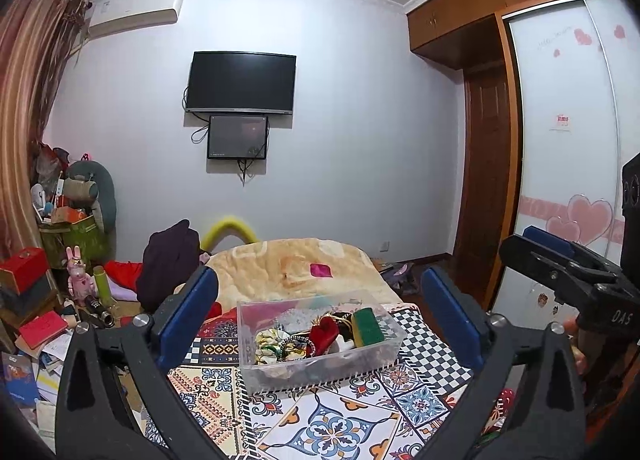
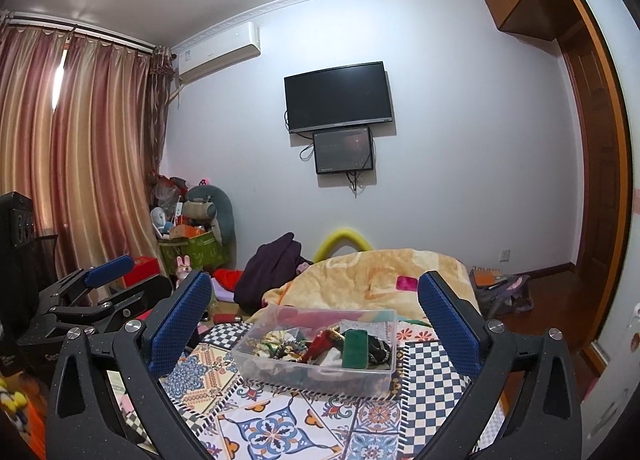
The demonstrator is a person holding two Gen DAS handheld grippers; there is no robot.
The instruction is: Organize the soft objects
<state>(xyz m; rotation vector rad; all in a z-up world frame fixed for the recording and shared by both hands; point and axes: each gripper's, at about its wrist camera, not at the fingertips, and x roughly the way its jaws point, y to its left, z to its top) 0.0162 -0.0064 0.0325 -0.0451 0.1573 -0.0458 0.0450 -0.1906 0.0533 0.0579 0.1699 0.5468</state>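
Left wrist view has the clear bin (image 1: 320, 340) of soft stuff sitting center-low on the patterned bed cover, both the left gripper (image 1: 320, 312) and right gripper (image 2: 316, 320) wide open and empty, so I'd drop in slow from above.

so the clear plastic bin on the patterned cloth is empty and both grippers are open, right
Not quite: the clear plastic bin is not empty. It holds a green sponge, a red fabric piece and other soft items, as the left wrist view shows. Both grippers, left and right, are open.
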